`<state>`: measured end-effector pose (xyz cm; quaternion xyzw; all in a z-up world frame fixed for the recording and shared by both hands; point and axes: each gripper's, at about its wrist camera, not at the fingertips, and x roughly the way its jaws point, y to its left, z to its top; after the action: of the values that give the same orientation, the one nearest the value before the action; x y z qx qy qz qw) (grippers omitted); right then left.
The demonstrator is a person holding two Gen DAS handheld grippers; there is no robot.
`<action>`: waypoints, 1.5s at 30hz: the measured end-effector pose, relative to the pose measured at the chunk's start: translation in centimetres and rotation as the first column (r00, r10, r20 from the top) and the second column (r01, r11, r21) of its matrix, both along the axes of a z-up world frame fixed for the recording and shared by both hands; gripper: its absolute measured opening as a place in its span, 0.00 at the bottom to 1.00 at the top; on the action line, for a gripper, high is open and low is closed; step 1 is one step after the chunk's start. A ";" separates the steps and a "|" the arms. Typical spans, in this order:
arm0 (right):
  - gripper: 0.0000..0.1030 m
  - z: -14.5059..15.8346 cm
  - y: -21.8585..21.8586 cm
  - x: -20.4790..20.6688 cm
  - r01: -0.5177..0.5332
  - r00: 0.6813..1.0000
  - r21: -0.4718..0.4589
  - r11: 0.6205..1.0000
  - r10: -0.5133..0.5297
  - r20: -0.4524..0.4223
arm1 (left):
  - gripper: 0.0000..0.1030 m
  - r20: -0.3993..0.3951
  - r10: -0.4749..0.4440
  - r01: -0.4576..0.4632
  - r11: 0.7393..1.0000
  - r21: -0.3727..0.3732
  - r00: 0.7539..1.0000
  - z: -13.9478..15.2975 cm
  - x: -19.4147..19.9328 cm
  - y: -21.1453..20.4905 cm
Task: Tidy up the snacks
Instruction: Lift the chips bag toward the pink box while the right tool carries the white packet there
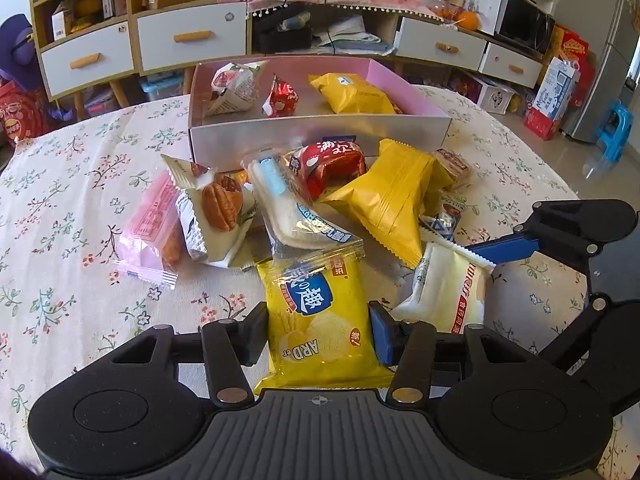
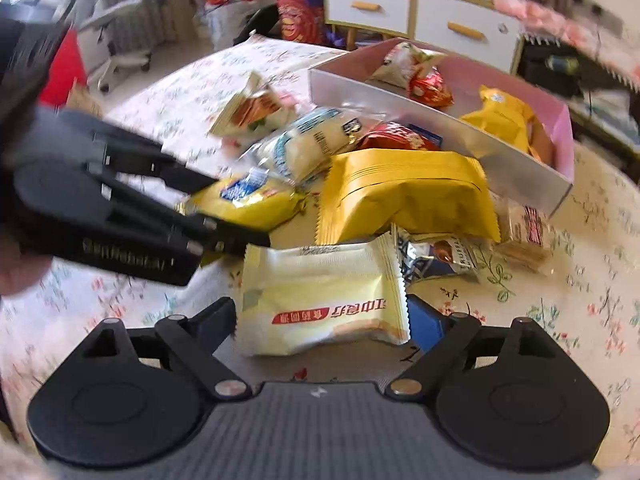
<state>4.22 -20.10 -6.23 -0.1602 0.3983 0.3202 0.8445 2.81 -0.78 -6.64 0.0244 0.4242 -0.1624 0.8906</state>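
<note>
My left gripper (image 1: 318, 330) is shut on a yellow chip packet (image 1: 320, 316) at the near edge of a snack pile. My right gripper (image 2: 320, 320) is shut on a cream cake packet (image 2: 320, 300), also seen in the left wrist view (image 1: 448, 288), just right of the chip packet. A pink-lined box (image 1: 320, 140) behind the pile holds a newsprint packet (image 1: 234, 88), a red packet (image 1: 280, 98) and a yellow pack (image 1: 352, 92). The pile includes a large yellow pouch (image 1: 388, 196), a pecan packet (image 1: 218, 208), a sandwich pack (image 1: 296, 216), a red packet (image 1: 332, 162) and a pink packet (image 1: 150, 224).
The snacks lie on a table with a floral cloth (image 1: 80, 184). A truffle packet (image 2: 444, 258) and a wafer pack (image 2: 528, 236) lie at the right of the pile. Drawers and shelves (image 1: 192, 36) stand behind the table. The left gripper's body (image 2: 120, 208) shows in the right wrist view.
</note>
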 end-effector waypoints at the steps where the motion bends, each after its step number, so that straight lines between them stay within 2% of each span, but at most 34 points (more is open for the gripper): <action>1: 0.85 0.0 0.1 0.1 0.004 1.000 0.005 1.000 -0.004 -0.002 | 0.48 -0.001 -0.002 0.002 1.000 0.000 1.000 0.0 0.0 0.0; 2: 0.84 0.0 0.1 0.2 0.011 1.000 0.014 1.000 -0.010 -0.006 | 0.48 -0.002 -0.003 0.003 1.000 0.000 1.000 0.0 -0.1 0.0; 6: 0.68 0.3 -0.1 0.0 0.014 1.000 0.030 0.999 -0.014 0.008 | 0.48 -0.005 -0.007 0.007 1.000 0.002 1.000 0.1 -0.3 0.3; 10: 0.63 0.5 -0.6 0.1 0.023 1.000 0.057 0.998 -0.023 -0.005 | 0.47 -0.006 -0.015 0.015 1.000 0.000 1.000 0.4 -0.7 0.6; 20: 0.63 2.5 -2.1 -0.5 0.051 0.999 0.115 0.992 -0.052 -0.001 | 0.47 0.005 -0.066 0.066 0.997 -0.040 0.998 2.2 -2.6 1.1; 26: 0.63 4.4 -3.2 -0.2 0.091 0.995 0.175 0.980 -0.097 0.023 | 0.47 0.036 -0.106 0.108 0.992 -0.072 0.994 4.1 -3.6 0.8; 32: 0.63 5.6 -4.2 1.3 0.140 0.987 0.206 0.968 -0.152 0.046 | 0.47 0.078 -0.107 0.114 0.988 -0.099 0.991 5.7 -3.2 0.2; 38: 0.63 6.6 -4.5 3.7 0.192 0.975 0.225 0.955 -0.212 0.066 | 0.47 0.116 -0.075 0.086 0.992 -0.090 0.990 7.0 -1.1 -0.4; 45: 0.64 7.0 -4.5 7.3 0.254 0.961 0.262 0.931 -0.274 0.043 | 0.48 0.149 -0.022 0.032 0.998 -0.062 0.989 7.4 4.0 0.4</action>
<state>11.49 -24.57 0.73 -0.0081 0.3381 0.2456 0.9085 6.84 -0.41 0.74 0.0137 0.3509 -0.1857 0.9177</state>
